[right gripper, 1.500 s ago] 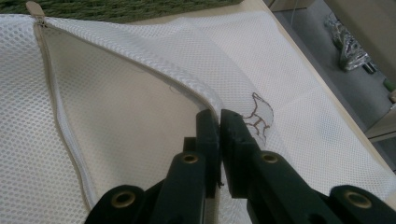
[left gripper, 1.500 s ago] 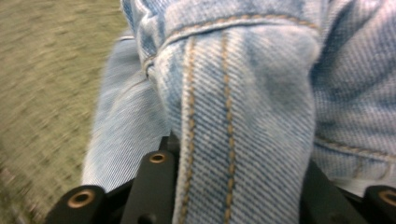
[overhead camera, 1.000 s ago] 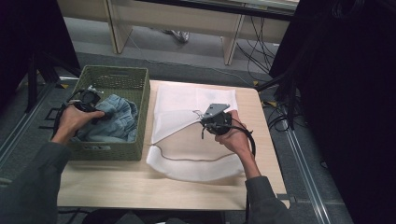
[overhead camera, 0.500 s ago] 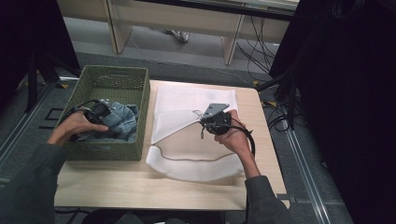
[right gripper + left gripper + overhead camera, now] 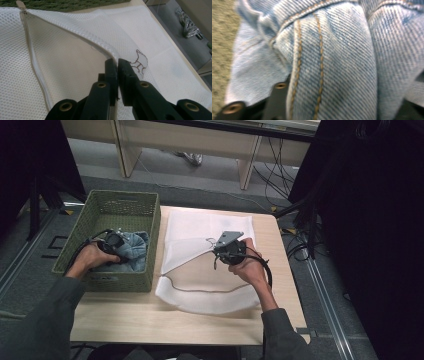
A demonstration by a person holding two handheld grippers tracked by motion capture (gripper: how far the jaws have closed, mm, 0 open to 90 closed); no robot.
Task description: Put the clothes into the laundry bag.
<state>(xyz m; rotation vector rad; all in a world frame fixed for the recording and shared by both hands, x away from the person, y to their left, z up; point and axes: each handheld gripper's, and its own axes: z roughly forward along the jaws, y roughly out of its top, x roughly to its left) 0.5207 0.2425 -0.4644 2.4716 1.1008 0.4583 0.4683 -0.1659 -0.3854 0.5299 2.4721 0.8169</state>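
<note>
Blue denim jeans (image 5: 134, 251) lie bunched in a green woven basket (image 5: 125, 202) at the table's left. My left gripper (image 5: 116, 241) reaches into the basket from the left. Its jaws have just been closing, and a stitched fold of the jeans (image 5: 337, 62) bulges between them and hides their tips. A white mesh laundry bag (image 5: 200, 287) lies flat on the table with its zippered mouth open. My right gripper (image 5: 117, 62) is shut on the upper edge of that mouth and holds it slightly raised; from above, the right gripper (image 5: 219, 251) sits over the bag's middle.
The wooden table (image 5: 150, 320) has bare surface in front of the basket and the bag. The bag's zipper (image 5: 35, 62) runs to a beige pull tab (image 5: 21, 5) near the basket wall (image 5: 62, 3). Cables and desk legs stand on the floor beyond the far edge.
My left hand has sunk lower into the basket and settled on the jeans, its jaws closing around a fold. The right hand and the mesh bag have stayed in place.
</note>
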